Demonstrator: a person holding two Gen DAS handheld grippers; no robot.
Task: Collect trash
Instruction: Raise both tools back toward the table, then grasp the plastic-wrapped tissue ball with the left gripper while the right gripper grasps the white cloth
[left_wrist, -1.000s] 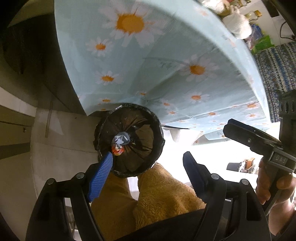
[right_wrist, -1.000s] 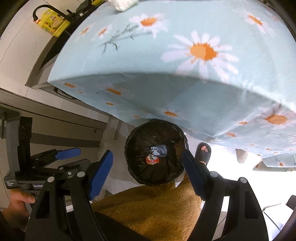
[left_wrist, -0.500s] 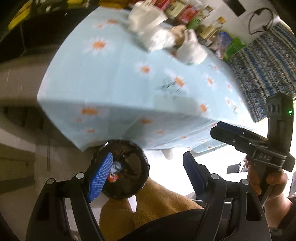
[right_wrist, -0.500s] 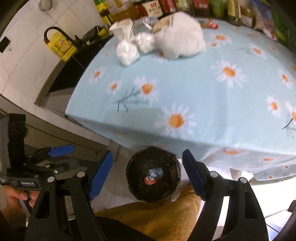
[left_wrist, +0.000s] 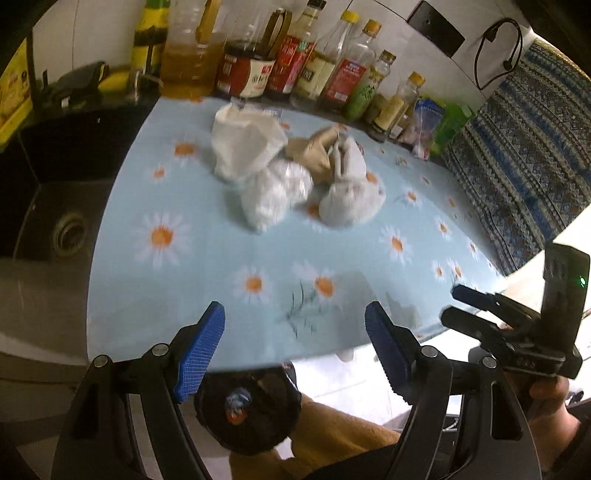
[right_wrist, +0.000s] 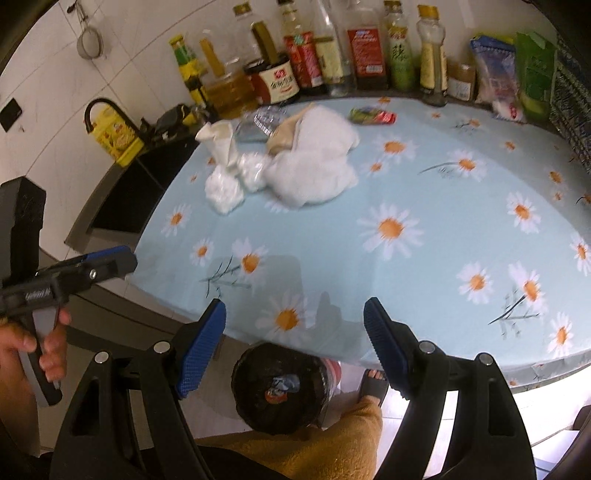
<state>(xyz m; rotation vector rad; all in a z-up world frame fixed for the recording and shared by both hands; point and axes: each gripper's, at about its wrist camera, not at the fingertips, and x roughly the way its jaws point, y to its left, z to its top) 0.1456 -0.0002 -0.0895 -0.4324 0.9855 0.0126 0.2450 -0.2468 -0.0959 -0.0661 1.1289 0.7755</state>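
Both views are warm-tinted and fairly dim, with strong fisheye bending: the desk (left_wrist: 177, 302) edge curves and black vignette fills the corners. Motion blur softens the crumpled white trash (left_wrist: 273, 195) and the bottles (right_wrist: 317, 48) at the back (labels unreadable in the left view). Harsh white light blows out the floor (left_wrist: 332, 373) below the desk's near edge. Faint grey shadows fall on the cloth near the front, while the sink (left_wrist: 66, 206) lies in deep shade.
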